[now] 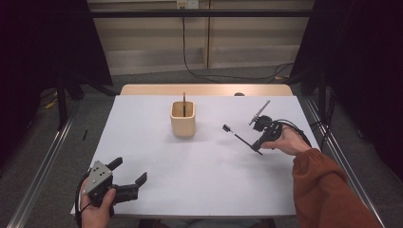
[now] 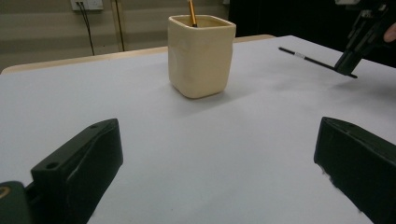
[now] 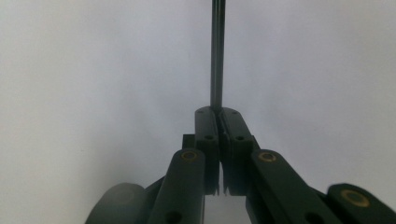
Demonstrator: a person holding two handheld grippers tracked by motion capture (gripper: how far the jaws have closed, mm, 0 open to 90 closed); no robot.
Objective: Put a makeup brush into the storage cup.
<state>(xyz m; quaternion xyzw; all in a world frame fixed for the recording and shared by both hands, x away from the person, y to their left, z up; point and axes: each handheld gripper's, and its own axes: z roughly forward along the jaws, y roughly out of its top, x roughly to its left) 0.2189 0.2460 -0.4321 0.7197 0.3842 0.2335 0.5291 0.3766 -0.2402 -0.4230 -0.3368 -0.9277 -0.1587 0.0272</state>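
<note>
— Where is the thin black pen (image 1: 236, 134) with the small dark cap at its far end?

— In the right gripper (image 1: 257, 146), at the right side of the white table (image 1: 199, 175). The jaws are pressed together on one end of the pen, and the rest of it sticks out ahead of them, up and to the left in the high view, clear of the table top. In the right gripper view the pen (image 3: 217, 51) runs straight up from between the closed jaw tips.

— And the cup?

— The cream square ceramic pen holder (image 1: 183, 118) stands upright near the table's middle, to the left of the pen's free end and apart from it. A slim brown pencil (image 1: 184, 102) stands inside it.

— The other hand?

— The left gripper (image 1: 129, 172) rests near the table's front left corner, jaws spread wide with nothing between them, well apart from the holder.
</note>
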